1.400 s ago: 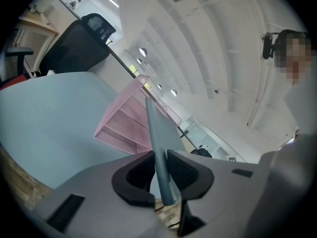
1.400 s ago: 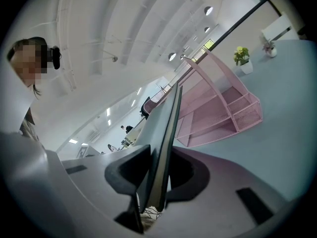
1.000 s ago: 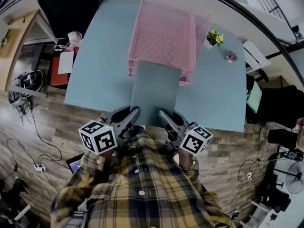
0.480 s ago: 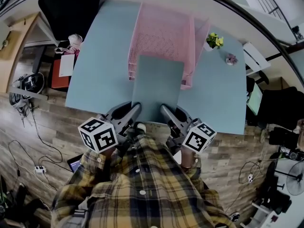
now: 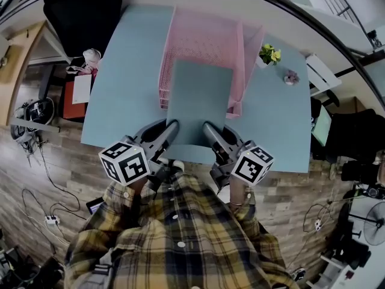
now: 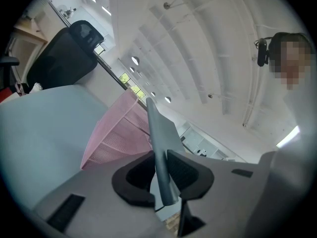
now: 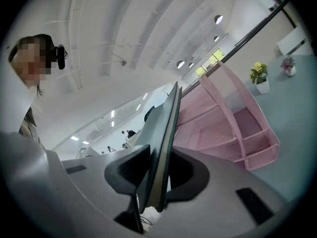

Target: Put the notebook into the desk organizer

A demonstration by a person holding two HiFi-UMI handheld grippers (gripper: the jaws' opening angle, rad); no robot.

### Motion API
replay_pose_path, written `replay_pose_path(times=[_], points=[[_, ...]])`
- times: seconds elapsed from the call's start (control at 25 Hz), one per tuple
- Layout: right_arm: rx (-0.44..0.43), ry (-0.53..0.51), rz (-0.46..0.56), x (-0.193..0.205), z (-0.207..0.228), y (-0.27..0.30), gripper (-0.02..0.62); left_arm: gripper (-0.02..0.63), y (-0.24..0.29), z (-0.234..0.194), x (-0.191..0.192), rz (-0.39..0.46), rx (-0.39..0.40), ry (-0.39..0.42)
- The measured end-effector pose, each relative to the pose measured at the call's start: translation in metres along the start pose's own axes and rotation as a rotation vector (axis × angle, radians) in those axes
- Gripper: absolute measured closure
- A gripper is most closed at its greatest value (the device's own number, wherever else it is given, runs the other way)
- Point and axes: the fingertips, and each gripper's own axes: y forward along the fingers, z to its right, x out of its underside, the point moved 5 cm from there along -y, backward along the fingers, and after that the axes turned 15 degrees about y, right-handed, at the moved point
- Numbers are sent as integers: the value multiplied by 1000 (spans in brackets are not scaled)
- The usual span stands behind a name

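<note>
Here the flat, thin grey-green notebook point(image 5: 198, 104) hides part of the pink wire-mesh desk organizer point(image 5: 201, 40); the left tool point(image 5: 171, 126) and the right tool point(image 5: 207, 127) each pinch its near edge.

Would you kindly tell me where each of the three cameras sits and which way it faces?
Head view: on the head, looking steeply down at the notebook and organizer; plaid shirt shows.
Left gripper view: on the left gripper, along jaws shut on the notebook.
Right gripper view: likewise, right gripper.
Both share notebook, organizer.

Office-type room: black office chair point(image 5: 81, 11) upper left, light-blue desk point(image 5: 129, 71) centre, power strip point(image 5: 50, 220) on wooden floor point(image 5: 60, 161) lower left.
</note>
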Motion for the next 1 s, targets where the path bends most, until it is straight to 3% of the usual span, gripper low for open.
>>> replay_pose_path(times=[0.6,1.0], points=[[9,85,1,-27,20,26,497,534,30,-26,-16,23,4,-53],[-11,157,12,-31,21,27,478,540,32,-26,-21,103,7,-173]])
